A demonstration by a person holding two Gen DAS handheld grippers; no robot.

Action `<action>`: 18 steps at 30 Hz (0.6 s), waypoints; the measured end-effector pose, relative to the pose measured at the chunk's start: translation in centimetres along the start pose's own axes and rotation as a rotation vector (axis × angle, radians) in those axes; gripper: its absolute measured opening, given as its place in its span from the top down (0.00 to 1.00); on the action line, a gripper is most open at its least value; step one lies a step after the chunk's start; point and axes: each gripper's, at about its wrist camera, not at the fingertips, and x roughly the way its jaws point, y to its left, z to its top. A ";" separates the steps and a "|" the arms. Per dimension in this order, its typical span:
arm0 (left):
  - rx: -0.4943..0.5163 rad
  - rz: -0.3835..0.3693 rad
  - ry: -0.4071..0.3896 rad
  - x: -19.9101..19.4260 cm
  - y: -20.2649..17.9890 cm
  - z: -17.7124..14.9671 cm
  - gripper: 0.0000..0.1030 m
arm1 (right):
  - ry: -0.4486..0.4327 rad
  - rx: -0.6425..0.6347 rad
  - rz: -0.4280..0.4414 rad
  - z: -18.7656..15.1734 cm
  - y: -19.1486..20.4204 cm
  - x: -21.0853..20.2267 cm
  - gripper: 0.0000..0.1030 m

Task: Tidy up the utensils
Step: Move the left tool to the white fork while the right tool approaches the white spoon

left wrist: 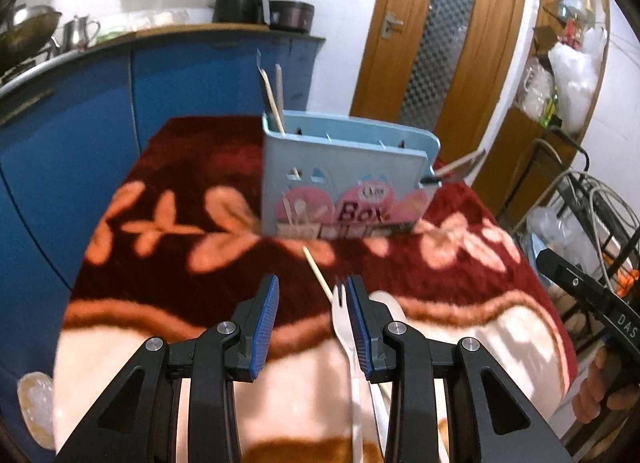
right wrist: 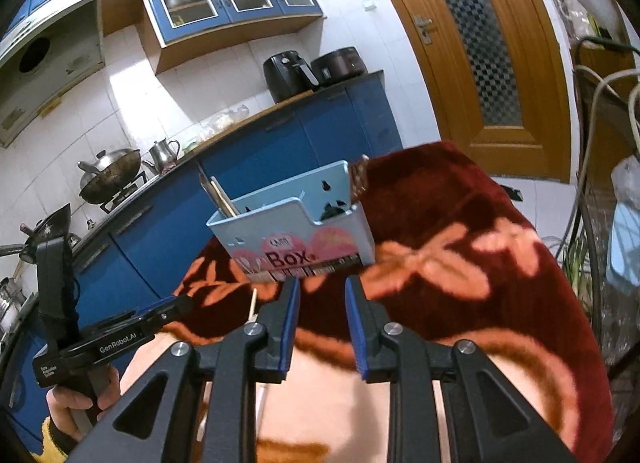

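Observation:
A light blue utensil box (left wrist: 344, 183) (right wrist: 300, 223) stands upright on the red flowered blanket (left wrist: 180, 255). Chopsticks (left wrist: 276, 103) (right wrist: 222, 195) stick out of its left compartment, and a dark-handled utensil (left wrist: 460, 167) leans from its right end. In front of the box lie a white plastic fork (left wrist: 342, 315), a single chopstick (left wrist: 318, 271) (right wrist: 253, 303) and a white spoon (left wrist: 386, 299), partly hidden by my finger. My left gripper (left wrist: 312, 283) is open just above the fork, which lies beside its right pad. My right gripper (right wrist: 322, 283) is open and holds nothing, pointing at the box.
Blue kitchen cabinets (left wrist: 160, 83) run behind the table on the left, with a wok (right wrist: 108, 179) and an air fryer (right wrist: 286, 75) on the counter. A wooden door (left wrist: 436, 31) stands behind the box. A wire rack with cables (left wrist: 592, 215) is close on the right.

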 end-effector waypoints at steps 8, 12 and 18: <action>-0.023 -0.030 0.098 2.9 -0.2 -0.7 0.65 | 0.047 0.034 -0.005 -1.2 -1.5 0.7 0.74; -0.037 -0.037 0.140 4.0 -0.1 -1.0 0.65 | 0.060 0.048 -0.008 -1.6 -2.1 1.0 0.74; -0.032 -0.049 0.173 5.0 -0.3 -1.4 0.65 | 0.080 0.061 -0.009 -2.1 -2.7 1.5 0.74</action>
